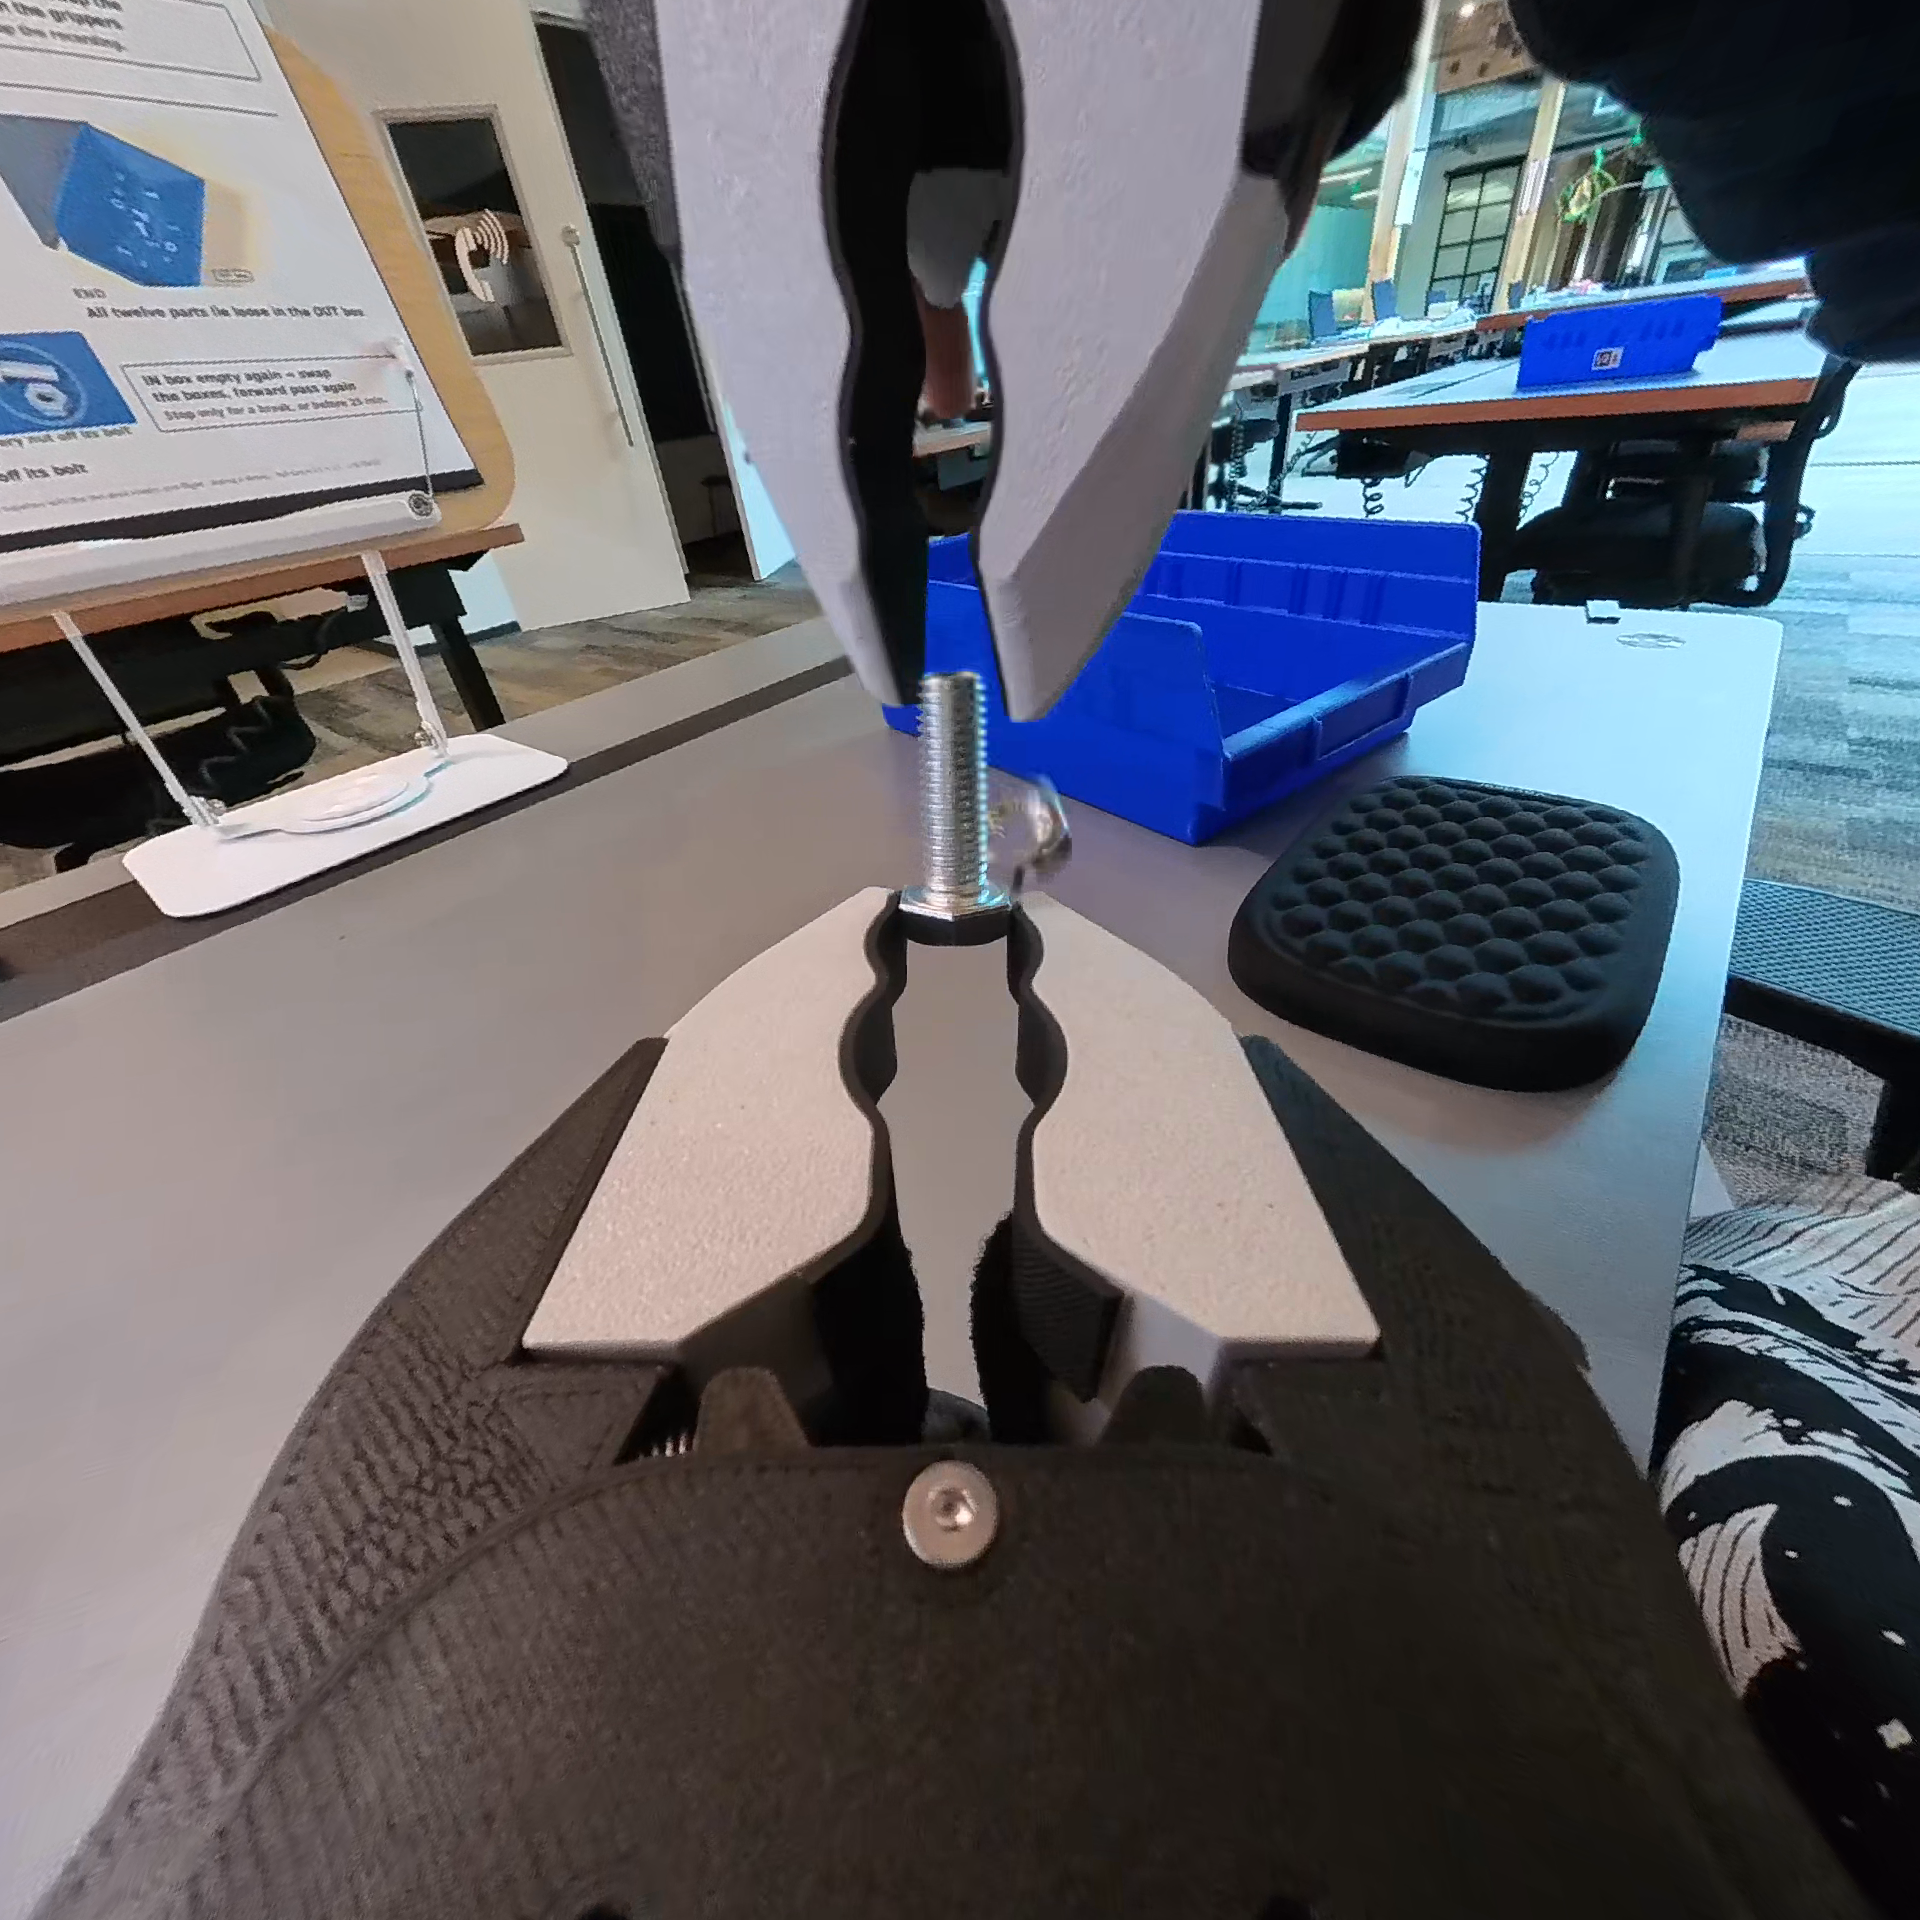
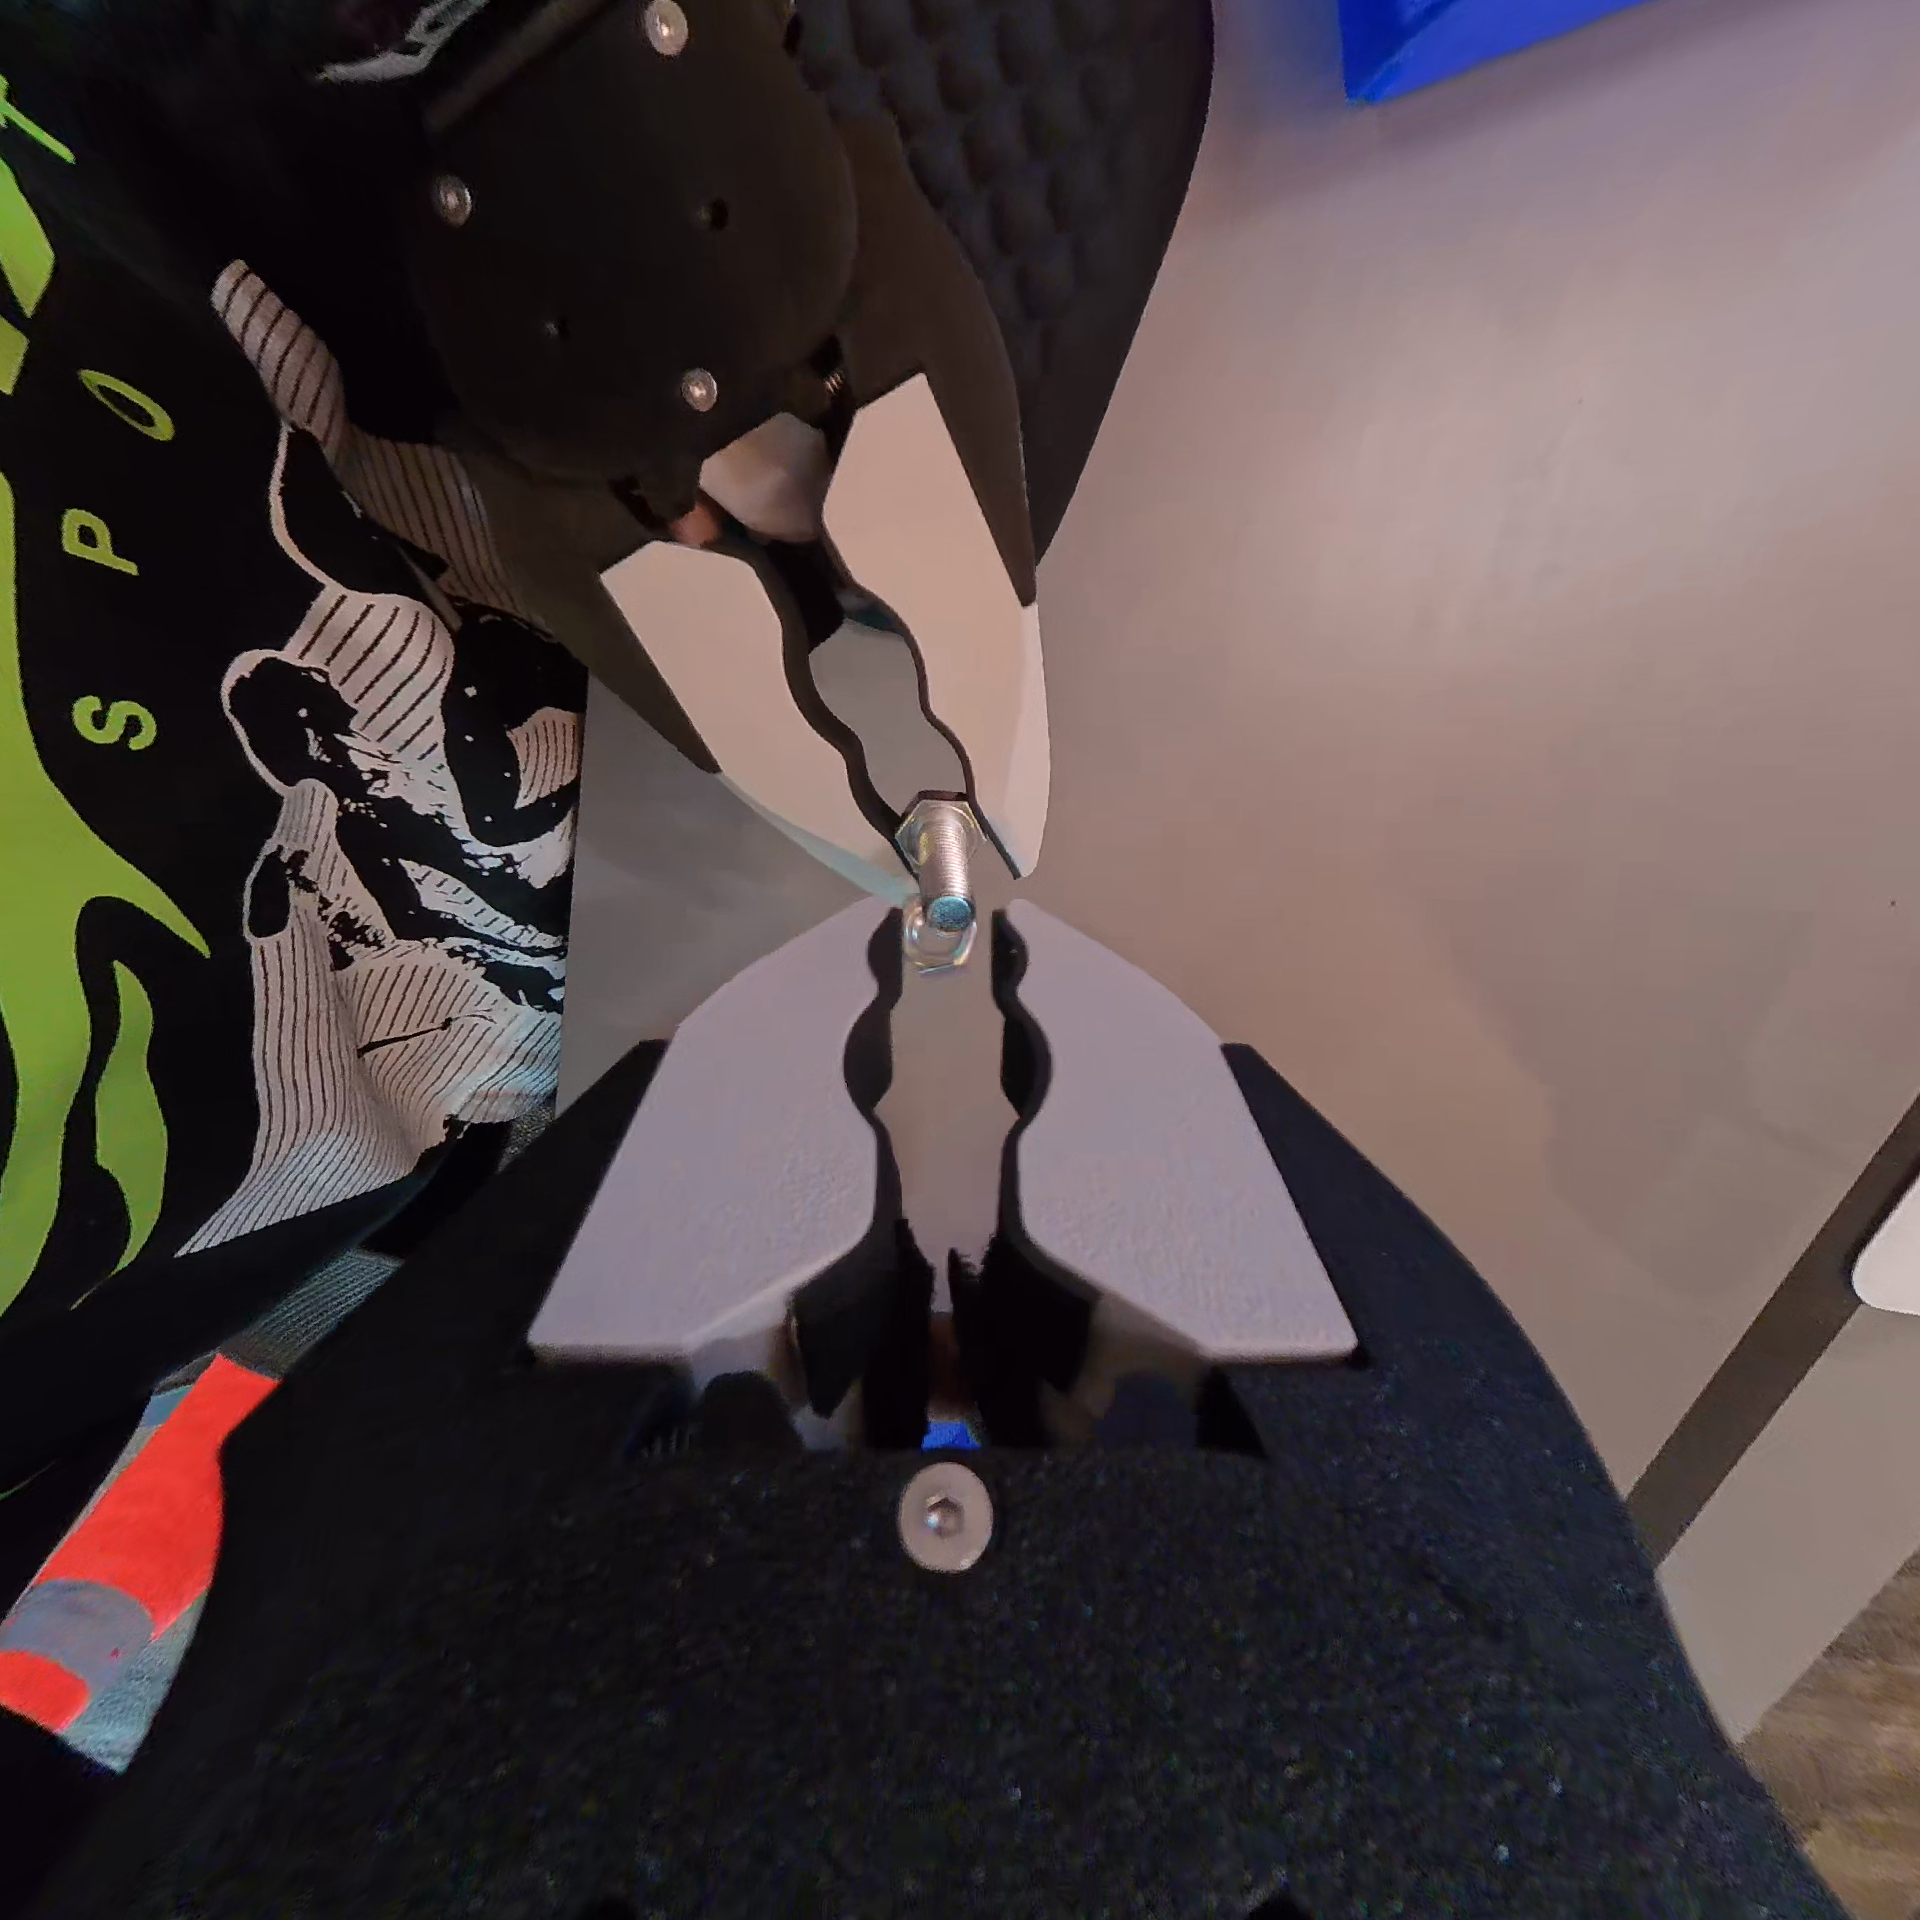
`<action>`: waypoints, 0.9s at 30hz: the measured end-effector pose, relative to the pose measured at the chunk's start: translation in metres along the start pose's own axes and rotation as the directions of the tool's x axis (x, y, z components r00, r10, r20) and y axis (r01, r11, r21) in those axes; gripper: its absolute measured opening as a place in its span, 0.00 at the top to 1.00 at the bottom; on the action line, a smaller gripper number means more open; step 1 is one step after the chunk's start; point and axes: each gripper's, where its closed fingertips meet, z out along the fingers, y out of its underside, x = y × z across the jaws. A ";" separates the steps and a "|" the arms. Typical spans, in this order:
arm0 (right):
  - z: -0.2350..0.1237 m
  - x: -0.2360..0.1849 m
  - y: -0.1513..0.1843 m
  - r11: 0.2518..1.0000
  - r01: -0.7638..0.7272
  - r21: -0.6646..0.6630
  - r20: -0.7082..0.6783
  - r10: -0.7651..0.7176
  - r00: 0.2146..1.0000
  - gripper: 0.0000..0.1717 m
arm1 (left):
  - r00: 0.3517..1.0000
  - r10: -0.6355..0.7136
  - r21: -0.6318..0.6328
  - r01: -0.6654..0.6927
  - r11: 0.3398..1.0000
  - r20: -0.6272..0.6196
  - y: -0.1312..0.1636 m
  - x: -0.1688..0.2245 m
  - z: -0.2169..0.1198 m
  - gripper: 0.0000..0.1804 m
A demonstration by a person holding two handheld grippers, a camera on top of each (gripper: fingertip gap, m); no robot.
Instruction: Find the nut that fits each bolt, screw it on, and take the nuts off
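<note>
Grey table [image 1: 416,1039]: work is held above it, centre frame. My left gripper [image 1: 953,914] is clamped on the hex head of the bolt [image 1: 953,790], with the threaded shaft pointing away from me. My right gripper [image 2: 943,925] stands parted at the shaft's tip and grips nothing. The nut [image 2: 938,948] is off the thread, loose and blurred just beside the shaft. I cannot tell whether it rests on anything. Judgement: the nut needs recovering. I should pinch it across its flats, set it square over the tip and keep the bolt steady while turning, or the thread may cross. Blue bin [image 1: 1143,748], right of centre: the visible part shows no contents, the remainder is hidden.
</note>
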 end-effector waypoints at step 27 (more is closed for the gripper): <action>0.053 -0.008 0.087 0.584 -0.408 0.702 0.026 0.552 0.834 0.87 | 0.983 -0.168 0.124 0.175 0.977 -0.068 -0.009 -0.033 -0.025 0.90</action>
